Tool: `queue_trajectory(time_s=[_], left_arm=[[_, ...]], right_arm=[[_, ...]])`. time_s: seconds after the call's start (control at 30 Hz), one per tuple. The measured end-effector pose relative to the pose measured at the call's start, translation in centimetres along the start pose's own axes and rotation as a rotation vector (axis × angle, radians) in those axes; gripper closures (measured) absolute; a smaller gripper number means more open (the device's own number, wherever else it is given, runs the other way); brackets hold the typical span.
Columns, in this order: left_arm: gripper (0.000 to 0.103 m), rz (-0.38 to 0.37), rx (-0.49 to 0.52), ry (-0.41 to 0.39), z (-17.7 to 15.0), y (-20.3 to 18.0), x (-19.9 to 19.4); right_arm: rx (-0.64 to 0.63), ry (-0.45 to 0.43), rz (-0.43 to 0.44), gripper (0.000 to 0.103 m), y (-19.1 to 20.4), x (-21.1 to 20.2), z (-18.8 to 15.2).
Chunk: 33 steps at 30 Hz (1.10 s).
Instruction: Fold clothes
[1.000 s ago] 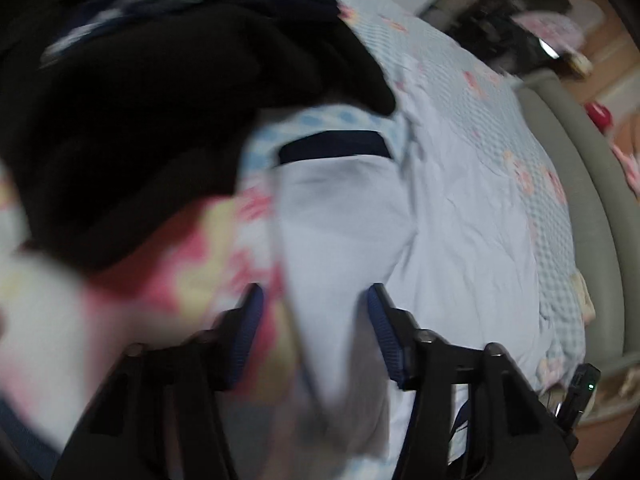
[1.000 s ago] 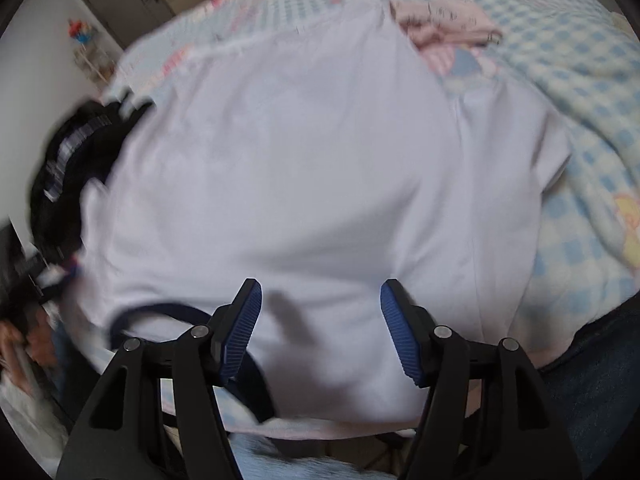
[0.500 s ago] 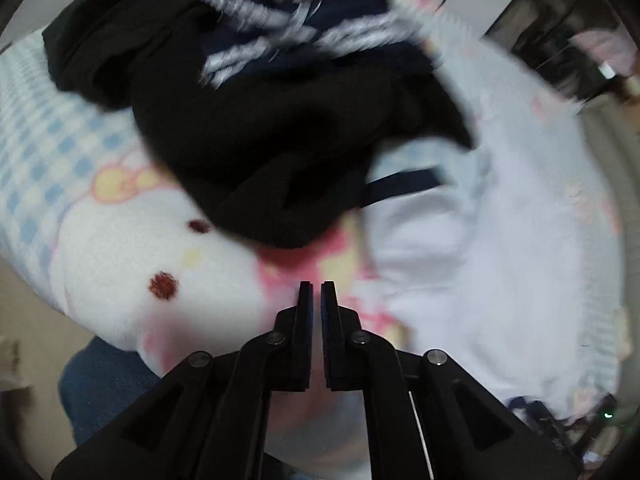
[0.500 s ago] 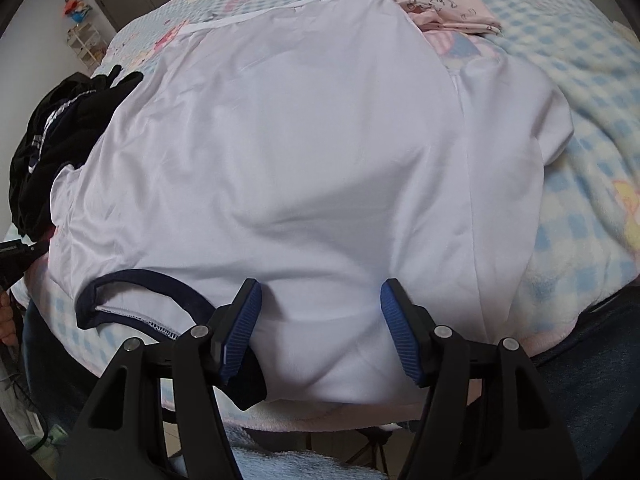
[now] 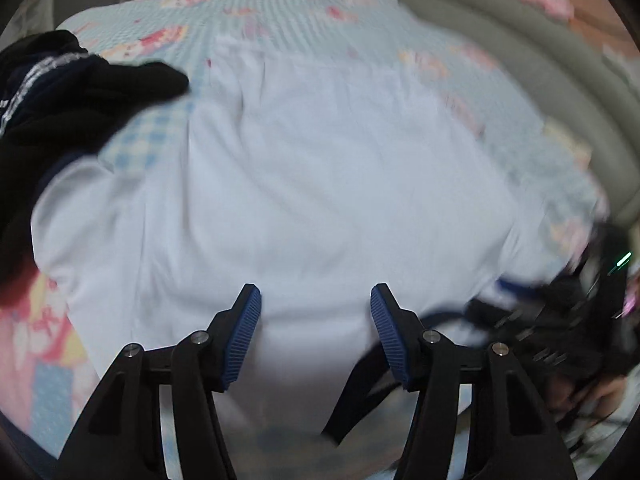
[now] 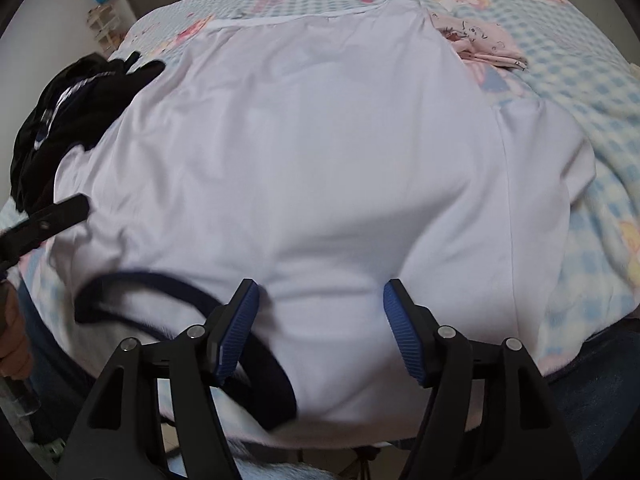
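Note:
A white T-shirt [image 6: 320, 160] with a navy collar band [image 6: 160, 284] lies spread flat on a bed. In the left wrist view the same shirt [image 5: 312, 168] fills the middle. My right gripper [image 6: 320, 300] is open just above the shirt's near edge, beside the collar, with nothing between its pads. My left gripper [image 5: 316, 304] is open too, over the shirt's near edge, holding nothing. One black finger [image 6: 44, 222] of the left gripper shows at the left edge of the right wrist view. The right gripper's body [image 5: 568, 320] appears blurred at the right of the left wrist view.
A heap of black and navy clothes [image 5: 60, 96] lies at the shirt's left, also seen as a dark pile [image 6: 68, 108]. A pink folded garment [image 6: 480, 40] rests at the far right. The bedspread [image 6: 580, 80] is blue check with cartoon prints. A grey padded bed edge [image 5: 520, 60] curves along the right.
My left gripper has gone from shut to open and swung from the dark clothes pile over to the white shirt. The right gripper has stayed open and hardly moved.

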<state>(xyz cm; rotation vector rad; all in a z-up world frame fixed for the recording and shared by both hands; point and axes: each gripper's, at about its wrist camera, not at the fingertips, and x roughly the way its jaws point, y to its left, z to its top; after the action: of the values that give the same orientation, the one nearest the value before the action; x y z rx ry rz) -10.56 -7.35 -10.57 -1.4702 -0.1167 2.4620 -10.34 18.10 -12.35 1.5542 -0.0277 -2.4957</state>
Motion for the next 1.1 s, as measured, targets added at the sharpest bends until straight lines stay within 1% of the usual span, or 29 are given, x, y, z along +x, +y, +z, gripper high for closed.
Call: queue_trajectory(time_s=[0.03, 0.07, 0.13, 0.17, 0.2, 0.27, 0.33, 0.37, 0.4, 0.43, 0.47, 0.53, 0.57, 0.7, 0.77, 0.83, 0.93, 1.0, 1.1], left_arm=[[0.047, 0.022, 0.006, 0.046, -0.8, 0.1, 0.7], [0.048, 0.032, 0.008, 0.075, -1.6, 0.2, 1.1], [0.047, -0.001, -0.004, 0.071, -2.7, 0.6, 0.3], [0.044, -0.033, -0.014, 0.08, -2.9, 0.8, -0.1], [0.043, -0.06, -0.023, 0.08, -2.9, 1.0, -0.5], [0.043, -0.086, -0.038, 0.04, -2.2, 1.0, -1.3], [0.043, -0.09, -0.039, -0.021, -1.2, 0.6, -1.6], [0.043, -0.091, -0.037, -0.04, -0.7, 0.4, -1.5], [0.043, -0.098, -0.029, -0.04, -0.2, 0.2, -1.0], [0.043, -0.091, -0.019, -0.029, 0.0, -0.1, -0.6], [0.043, -0.056, -0.005, 0.005, -0.4, -0.2, 0.0], [0.043, -0.002, -0.009, 0.069, -1.4, 0.4, 1.1], [0.043, 0.006, -0.021, 0.087, -1.9, 0.8, 1.4], [0.043, -0.074, -0.083, 0.058, -2.8, 2.1, -0.4], [0.043, -0.083, -0.072, 0.042, -2.6, 1.8, -1.0], [0.043, -0.093, -0.045, 0.021, -2.0, 1.1, -1.4], [0.045, -0.088, -0.017, -0.006, -0.3, 0.3, -1.4], [0.047, -0.097, 0.01, -0.013, 0.8, -1.2, -1.3], [0.048, -0.11, 0.05, -0.025, 2.5, -3.5, -1.2]], right_arm=[[-0.003, -0.008, -0.003, 0.034, 0.1, -0.2, 0.0], [-0.005, -0.017, -0.006, 0.034, 0.2, -0.3, -0.1], [-0.011, -0.033, -0.011, 0.034, 0.4, -0.6, -0.2], [-0.013, -0.042, -0.014, 0.034, 0.4, -0.8, -0.2], [-0.016, -0.05, -0.017, 0.034, 0.5, -0.9, -0.3], [-0.021, -0.067, -0.023, 0.034, 0.7, -1.2, -0.4], [-0.027, -0.084, -0.028, 0.034, 0.9, -1.5, -0.5], [-0.029, -0.092, -0.031, 0.034, 1.0, -1.7, -0.5], [-0.032, -0.1, -0.034, 0.032, 1.1, -1.8, -0.6], [-0.034, -0.109, -0.037, 0.032, 1.1, -2.0, -0.6], [-0.041, -0.101, -0.038, 0.032, 1.1, -1.7, -1.0], [-0.059, -0.064, -0.039, 0.032, 0.8, -0.5, -2.1], [-0.069, -0.045, -0.039, 0.032, 0.6, 0.1, -2.6], [-0.073, -0.054, -0.001, 0.032, -0.6, -1.4, -3.7], [-0.03, -0.094, 0.025, 0.033, -1.4, -2.7, -3.8], [0.044, -0.156, -0.003, 0.033, -2.8, -4.1, -3.3], [0.164, -0.256, -0.062, 0.033, -5.3, -6.3, -2.4], [0.209, -0.273, -0.126, 0.033, -7.2, -6.7, -2.0], [0.245, -0.253, -0.179, 0.036, -10.1, -6.8, -1.8]])
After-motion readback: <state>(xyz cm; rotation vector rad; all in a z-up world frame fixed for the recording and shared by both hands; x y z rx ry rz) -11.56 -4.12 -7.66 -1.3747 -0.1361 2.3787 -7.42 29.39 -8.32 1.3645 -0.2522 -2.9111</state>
